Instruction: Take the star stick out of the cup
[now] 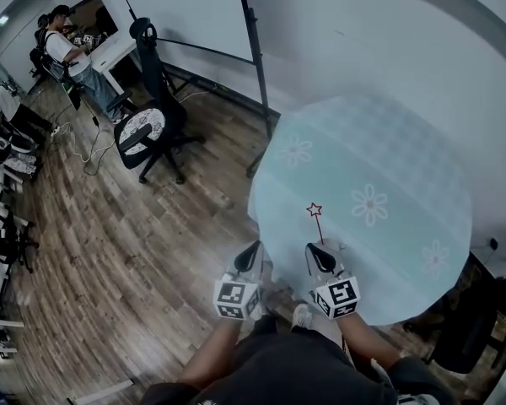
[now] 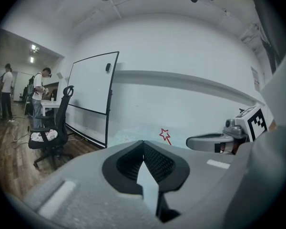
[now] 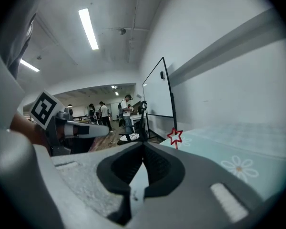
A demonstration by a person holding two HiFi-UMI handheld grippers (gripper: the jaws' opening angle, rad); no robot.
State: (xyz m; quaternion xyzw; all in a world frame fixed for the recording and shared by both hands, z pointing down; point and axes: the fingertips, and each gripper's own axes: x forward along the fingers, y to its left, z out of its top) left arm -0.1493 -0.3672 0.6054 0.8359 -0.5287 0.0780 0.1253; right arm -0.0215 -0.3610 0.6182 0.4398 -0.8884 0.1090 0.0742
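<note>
Star stick point(image 1: 314, 211): upright on flowered round table point(image 1: 405, 142), base hidden behind right gripper point(image 1: 321, 256). Left gripper point(image 1: 250, 253) alongside, at table edge. Both clenched, empty. Whiteboard point(image 1: 185, 7) and office chair point(image 1: 152, 129) beyond.

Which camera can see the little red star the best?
The right gripper view: the star stick looks biggest and sharpest there, just above the jaws. The head view shows it small, star and stick standing over the table. The left gripper view shows only a tiny star.
</note>
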